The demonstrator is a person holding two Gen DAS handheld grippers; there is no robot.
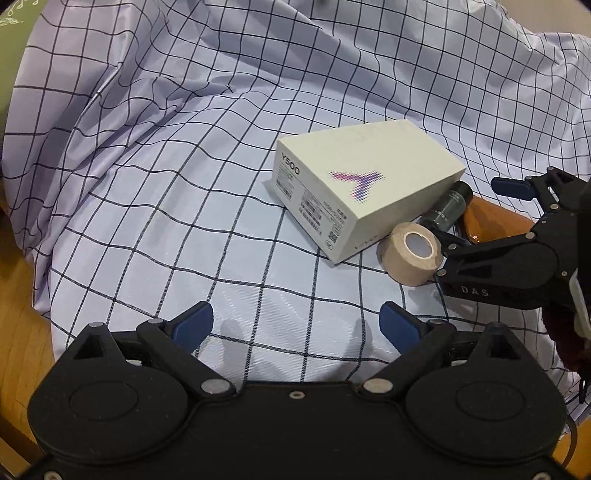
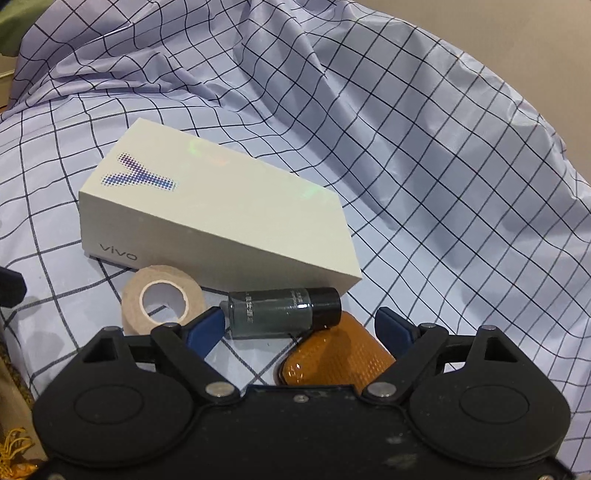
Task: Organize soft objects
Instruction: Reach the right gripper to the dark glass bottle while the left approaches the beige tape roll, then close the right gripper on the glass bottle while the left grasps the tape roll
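Observation:
A lilac checked cloth [image 1: 177, 206] lies spread and rumpled over the surface, also in the right wrist view [image 2: 443, 155]. On it sit a white vivo phone box [image 1: 365, 184] [image 2: 207, 218], a beige tape roll [image 1: 412, 254] [image 2: 160, 302], a small dark glass bottle [image 1: 448, 208] [image 2: 280, 312] lying on its side, and an orange ribbed object [image 1: 495, 219] [image 2: 340, 354]. My left gripper [image 1: 295, 325] is open and empty above the cloth's near part. My right gripper [image 2: 299, 328] is open, its fingers either side of the bottle and orange object; it shows in the left wrist view [image 1: 484, 221].
Wooden surface [image 1: 22, 314] shows beyond the cloth's left edge. The cloth rises in folds at the back [image 2: 332, 74]. A green item [image 1: 14, 33] sits at the far left corner. Something with yellow tassels [image 2: 16, 443] lies at the lower left of the right wrist view.

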